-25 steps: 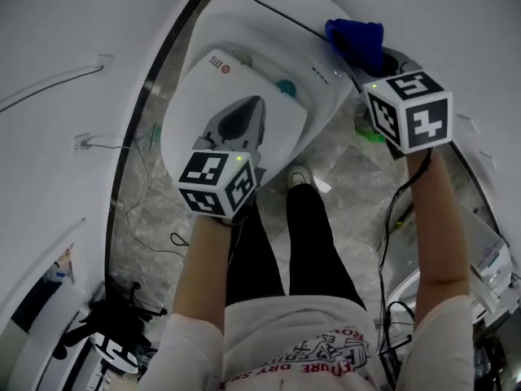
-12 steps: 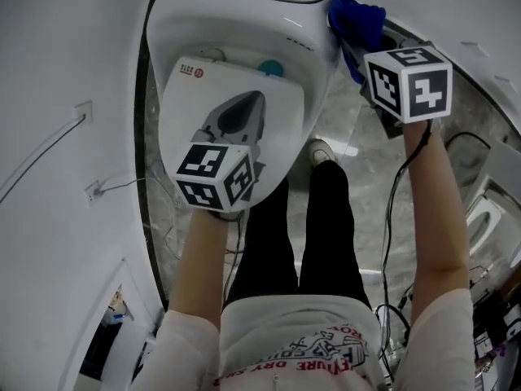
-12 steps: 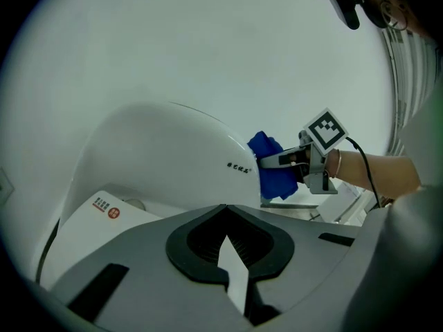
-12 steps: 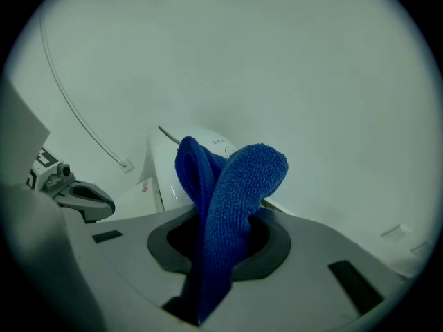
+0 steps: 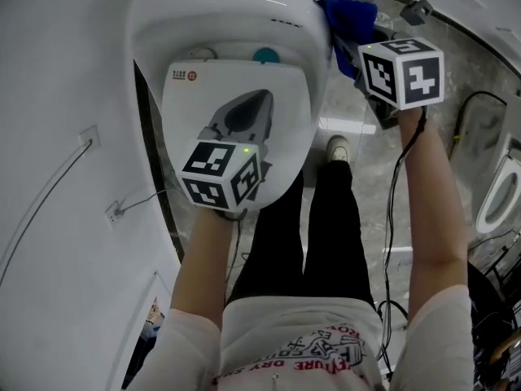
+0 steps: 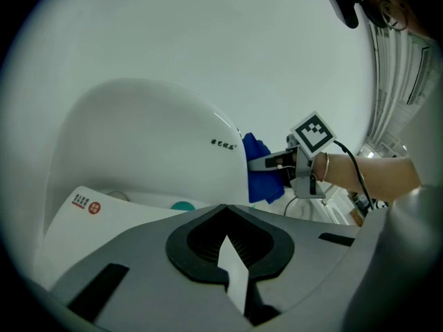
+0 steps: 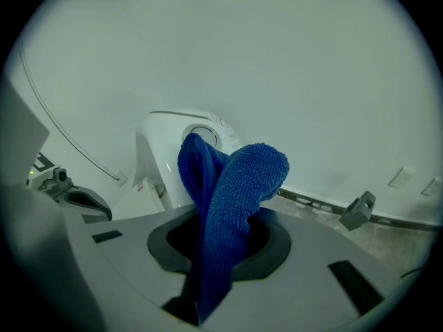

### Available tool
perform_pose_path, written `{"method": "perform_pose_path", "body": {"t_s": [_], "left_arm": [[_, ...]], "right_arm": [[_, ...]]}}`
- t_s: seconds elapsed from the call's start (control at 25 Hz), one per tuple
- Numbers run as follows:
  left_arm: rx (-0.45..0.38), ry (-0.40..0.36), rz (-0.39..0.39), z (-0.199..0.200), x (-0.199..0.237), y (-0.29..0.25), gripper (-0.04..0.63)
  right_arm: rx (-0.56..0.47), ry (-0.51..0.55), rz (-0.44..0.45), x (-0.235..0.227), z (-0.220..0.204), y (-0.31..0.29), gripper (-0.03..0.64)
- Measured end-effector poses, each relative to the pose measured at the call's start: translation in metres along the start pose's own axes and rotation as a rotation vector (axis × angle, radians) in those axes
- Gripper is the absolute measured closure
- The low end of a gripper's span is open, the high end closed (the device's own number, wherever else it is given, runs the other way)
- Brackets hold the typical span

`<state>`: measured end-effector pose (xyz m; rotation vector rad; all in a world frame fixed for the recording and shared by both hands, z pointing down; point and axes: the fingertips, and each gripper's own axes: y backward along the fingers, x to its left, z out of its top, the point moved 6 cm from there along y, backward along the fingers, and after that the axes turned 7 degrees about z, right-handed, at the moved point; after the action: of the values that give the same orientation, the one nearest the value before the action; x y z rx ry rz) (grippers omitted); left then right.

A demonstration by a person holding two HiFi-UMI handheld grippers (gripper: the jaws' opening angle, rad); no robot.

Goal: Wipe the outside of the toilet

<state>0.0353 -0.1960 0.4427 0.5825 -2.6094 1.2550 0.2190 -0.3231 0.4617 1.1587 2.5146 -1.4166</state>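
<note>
The right gripper, clamped on the blue microfibre cloth, stays pressed against the toilet flank, so wiping has barely advanced. The left gripper hovers above the lid, jaws together and empty.

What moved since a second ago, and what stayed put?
Nothing was grabbed or dropped. The head view swung, so the toilet looks straighter now. The right hand-held gripper still holds the blue cloth at the toilet's tank side; the left hand-held gripper still hovers over the lid.
</note>
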Motion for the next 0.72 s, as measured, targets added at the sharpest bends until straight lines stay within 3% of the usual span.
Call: {"method": "perform_pose_path", "body": {"t_s": [0.44,0.72], "left_arm": [[0.049,0.000,-0.028,-0.048,-0.041,-0.018,0.588],[0.061,-0.014,-0.034,-0.090,-0.071,-0.009,0.588]], "right_arm": [[0.056,-0.136,0.092,-0.001,-0.086,-0.018,0.545],[0.137,-0.109,0.143,0.010,-0.147,-0.030,0.545]]}}
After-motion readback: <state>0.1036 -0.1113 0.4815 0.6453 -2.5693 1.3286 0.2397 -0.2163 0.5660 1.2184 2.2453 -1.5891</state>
